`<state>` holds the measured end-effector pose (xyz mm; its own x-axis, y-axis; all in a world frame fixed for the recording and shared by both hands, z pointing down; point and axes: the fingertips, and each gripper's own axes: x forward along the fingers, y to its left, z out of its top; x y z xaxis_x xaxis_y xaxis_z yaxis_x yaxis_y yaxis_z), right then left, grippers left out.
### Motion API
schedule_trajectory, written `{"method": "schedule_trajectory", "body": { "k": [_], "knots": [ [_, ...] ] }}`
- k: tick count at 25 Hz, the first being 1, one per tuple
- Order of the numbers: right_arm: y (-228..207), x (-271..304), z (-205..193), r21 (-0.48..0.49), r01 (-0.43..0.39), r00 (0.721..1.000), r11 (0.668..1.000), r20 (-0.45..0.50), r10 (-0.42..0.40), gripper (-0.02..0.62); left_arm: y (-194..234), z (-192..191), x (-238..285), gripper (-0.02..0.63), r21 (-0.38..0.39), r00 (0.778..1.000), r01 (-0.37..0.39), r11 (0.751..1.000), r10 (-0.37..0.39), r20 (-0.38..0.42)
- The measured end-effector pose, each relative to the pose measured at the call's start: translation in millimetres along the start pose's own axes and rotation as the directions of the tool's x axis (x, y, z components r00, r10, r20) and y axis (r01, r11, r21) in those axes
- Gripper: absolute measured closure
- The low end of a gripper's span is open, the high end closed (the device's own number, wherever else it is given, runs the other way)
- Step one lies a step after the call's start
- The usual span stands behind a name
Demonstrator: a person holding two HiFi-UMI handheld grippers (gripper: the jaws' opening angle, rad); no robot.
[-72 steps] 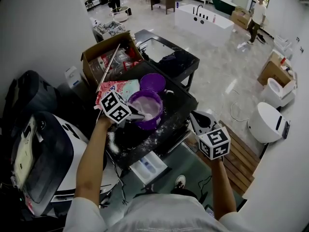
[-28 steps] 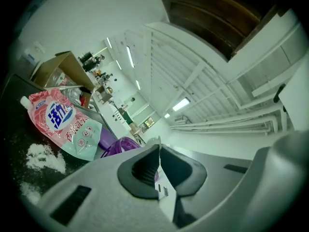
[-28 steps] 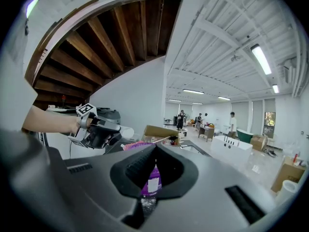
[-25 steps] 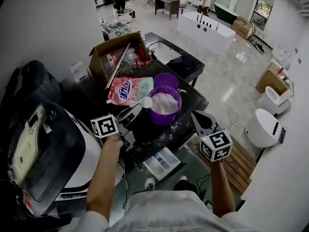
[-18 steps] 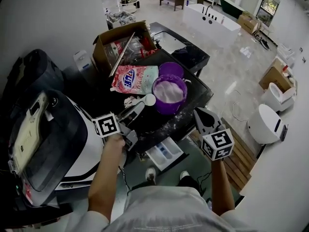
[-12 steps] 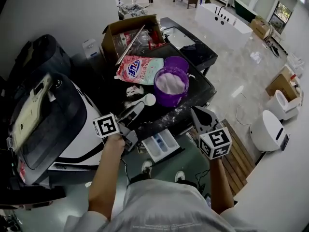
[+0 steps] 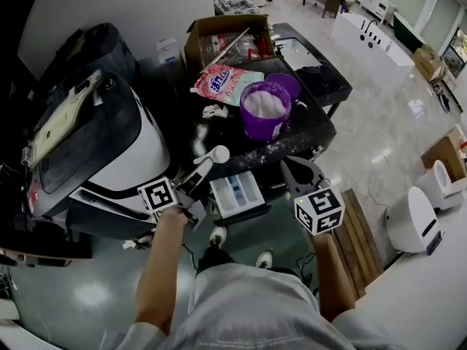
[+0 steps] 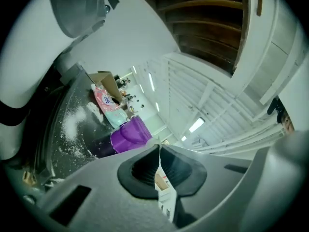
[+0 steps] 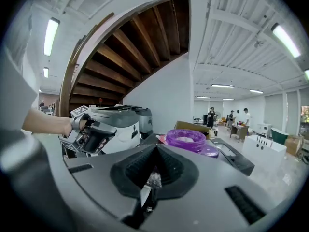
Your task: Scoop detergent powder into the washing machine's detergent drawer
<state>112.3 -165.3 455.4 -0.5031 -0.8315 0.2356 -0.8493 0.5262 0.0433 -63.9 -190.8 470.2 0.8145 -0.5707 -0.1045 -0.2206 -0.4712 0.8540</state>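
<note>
My left gripper [image 7: 197,175] clenches one scoop [image 7: 218,154]; my right gripper [image 7: 295,170], at its 3 o'clock, is clamped together. One purple tub [image 7: 264,115] sits at 1 o'clock, and one drawer [image 7: 237,193] between the grippers.

Head view: mounted high, facing steeply down over the counter [image 7: 237,133] from some distance. Left gripper view: low at the counter edge, tilted, facing along the left tongs [image 8: 159,150] across the top. Right gripper view: level, farther back, facing the grey-and-white appliance [image 9: 116,121]. All three views share the purple tub [image 7: 266,111].
</note>
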Motion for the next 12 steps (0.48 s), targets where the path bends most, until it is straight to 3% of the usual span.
{"method": "schedule_trajectory", "body": {
  "k": [5,10,12],
  "knots": [
    [19.9,-1.3,-11.8,-0.018,-0.092,0.996,0.996,-0.015,0.091,0.589,7.9,-26.9,-32.0,0.591,-0.009,0.994,-0.099,0.995,0.099,0.05],
    [35.7,-1.3,-28.6,-0.024,-0.153,0.987,0.988,-0.049,0.152,0.589,41.5,-48.8,-62.5,0.591,0.043,0.956,-0.291,0.956,0.288,0.055],
    [41.6,0.5,-36.9,-0.023,-0.175,0.983,0.984,-0.065,0.173,0.589,51.3,-56.7,-66.5,0.591,0.054,0.949,-0.313,0.948,0.311,0.049]
  ]
}}
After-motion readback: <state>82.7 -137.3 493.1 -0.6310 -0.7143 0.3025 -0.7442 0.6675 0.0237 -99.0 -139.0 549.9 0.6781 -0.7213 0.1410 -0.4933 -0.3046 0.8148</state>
